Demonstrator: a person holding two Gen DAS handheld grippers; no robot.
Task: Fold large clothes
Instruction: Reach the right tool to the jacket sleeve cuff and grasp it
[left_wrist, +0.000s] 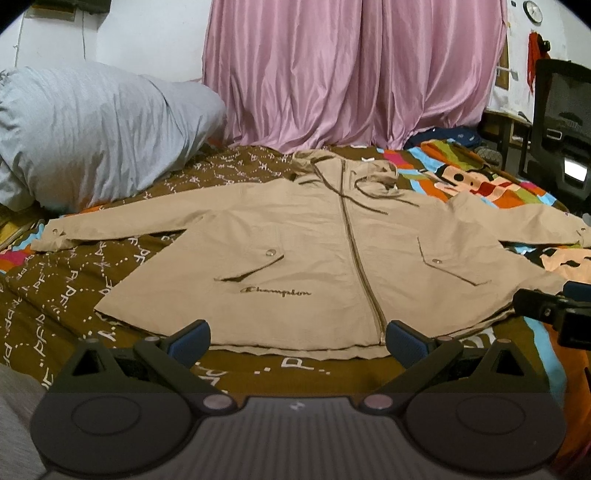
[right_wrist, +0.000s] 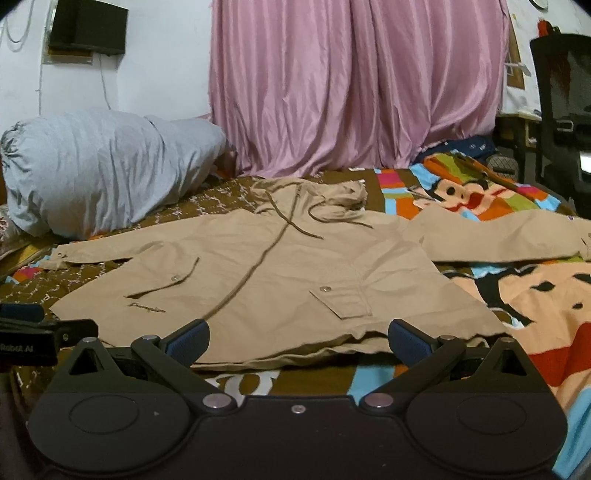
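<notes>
On bed (left_wrist: 258, 376): jacket (left_wrist: 295, 236) flat, tools apart.

jacket (left_wrist: 295, 240): "Champion" | left hand-held gripper (right_wrist: 22, 332): "Robot. AI"

Premises: a domestic bedroom. Evidence: a bed (left_wrist: 258, 373) under a brown patterned and bright cartoon-print bedspread, a large grey pillow (left_wrist: 92, 133) at its far left, pink curtains (left_wrist: 351, 70) hanging to bed level behind. A black mesh desk chair (left_wrist: 561, 122) stands right; a round wall clock (left_wrist: 532, 11) hangs above; white walls.
</notes>
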